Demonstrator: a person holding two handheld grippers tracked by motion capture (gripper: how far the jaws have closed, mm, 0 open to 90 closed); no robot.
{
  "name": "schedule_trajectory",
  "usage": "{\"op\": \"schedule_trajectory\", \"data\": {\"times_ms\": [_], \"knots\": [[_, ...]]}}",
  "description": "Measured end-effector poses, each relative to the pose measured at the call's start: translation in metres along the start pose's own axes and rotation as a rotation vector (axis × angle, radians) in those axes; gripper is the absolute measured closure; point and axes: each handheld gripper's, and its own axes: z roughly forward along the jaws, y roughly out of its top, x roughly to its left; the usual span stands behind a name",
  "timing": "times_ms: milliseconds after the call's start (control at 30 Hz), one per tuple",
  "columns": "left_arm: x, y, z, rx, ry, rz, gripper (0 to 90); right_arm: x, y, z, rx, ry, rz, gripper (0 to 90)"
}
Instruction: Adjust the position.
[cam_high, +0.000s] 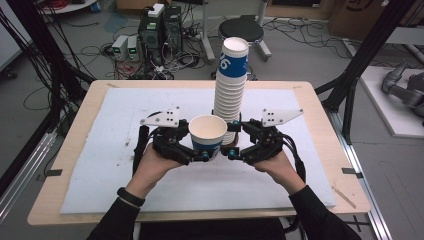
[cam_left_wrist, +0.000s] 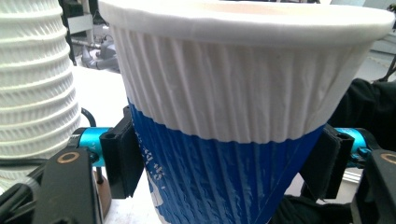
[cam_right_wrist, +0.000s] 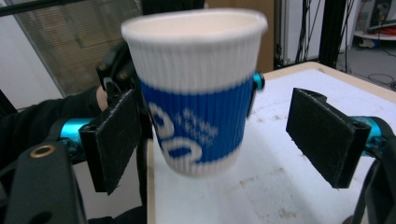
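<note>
- The table (cam_high: 75, 165) carries a white mat (cam_high: 125, 150); your work sits at its middle.
- The cup stack (cam_high: 231, 90) stands upright on the mat, just behind both tongs, and blocks the way forward; in the left gripper view it rises close beside the cup's left side.
- The cup (cam_high: 207, 136), blue-banded, sits upright and lifted clear of the mat, in front of the stack.
- Your left tongs (cam_high: 200, 156) clamp the cup, one pad on each side of its blue band.
- Your right tongs (cam_high: 235, 154) stand wide with nothing between the pads, just right of the cup, beside the stack's base.
</note>
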Motion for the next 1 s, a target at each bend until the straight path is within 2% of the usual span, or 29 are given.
{"op": "schedule_trajectory", "data": {"times_ms": [400, 633, 667, 700, 833, 867, 1000], "knots": [[-0.003, 0.008, -0.004, -0.022, 0.020, 0.014, 26.8, 0.003, -0.010, 0.012, 0.049, -0.010, 0.000, 18.3], [-0.004, 0.007, 0.002, -0.019, 0.011, 0.017, 26.8, 0.007, -0.016, 0.026, 0.070, 0.015, 0.008, 19.1], [-0.004, 0.007, 0.003, -0.018, 0.008, 0.019, 26.8, 0.007, -0.017, 0.027, 0.075, 0.020, 0.004, 19.8], [-0.005, 0.006, 0.005, -0.018, 0.005, 0.018, 26.8, 0.008, -0.017, 0.030, 0.076, 0.025, 0.007, 24.1], [-0.005, 0.006, 0.007, -0.018, 0.000, 0.012, 26.9, 0.009, -0.018, 0.031, 0.067, 0.026, 0.013, 26.6], [-0.005, 0.005, 0.007, -0.016, 0.002, 0.016, 26.9, 0.008, -0.018, 0.031, 0.068, 0.021, 0.014, 29.5], [-0.005, 0.004, 0.009, -0.008, 0.003, 0.019, 26.5, 0.007, -0.019, 0.031, 0.076, 0.026, 0.014, 30.2]]}}
